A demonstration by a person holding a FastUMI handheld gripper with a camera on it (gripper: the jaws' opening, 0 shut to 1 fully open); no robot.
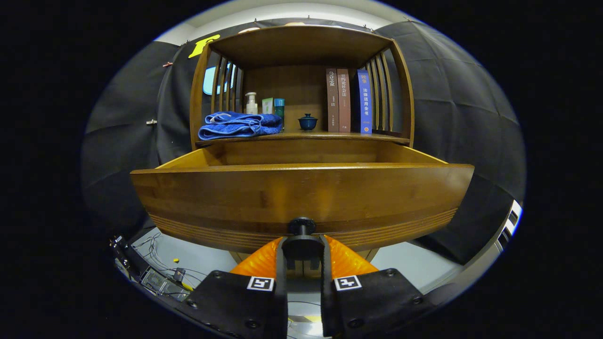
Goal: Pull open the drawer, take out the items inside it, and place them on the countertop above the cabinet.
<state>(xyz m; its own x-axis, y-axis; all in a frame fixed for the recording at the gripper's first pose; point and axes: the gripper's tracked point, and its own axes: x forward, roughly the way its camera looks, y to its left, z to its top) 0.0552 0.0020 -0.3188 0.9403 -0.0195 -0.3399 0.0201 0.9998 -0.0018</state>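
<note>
Gripper view: The gripper is at the front of the drawer. Its fingers stand at a narrow gap, closed from left and right on the drawer's dark round knob, which sits low on the centre of the drawer front. Both fingers press on the knob.

The drawer is pulled out from the wooden cabinet toward the gripper. Its front panel hides most of the interior; whether anything lies inside cannot be told.

Beyond the drawer, on the cabinet's shelf:
- far left: a folded blue towel;
- behind the towel: a white pump bottle, a small green box and a teal container;
- centre: a small dark-blue lidded cup;
- right: three upright books, two brown and one blue, standing side by side.

Cables and electronics lie on the floor, near left, below the drawer.
</note>
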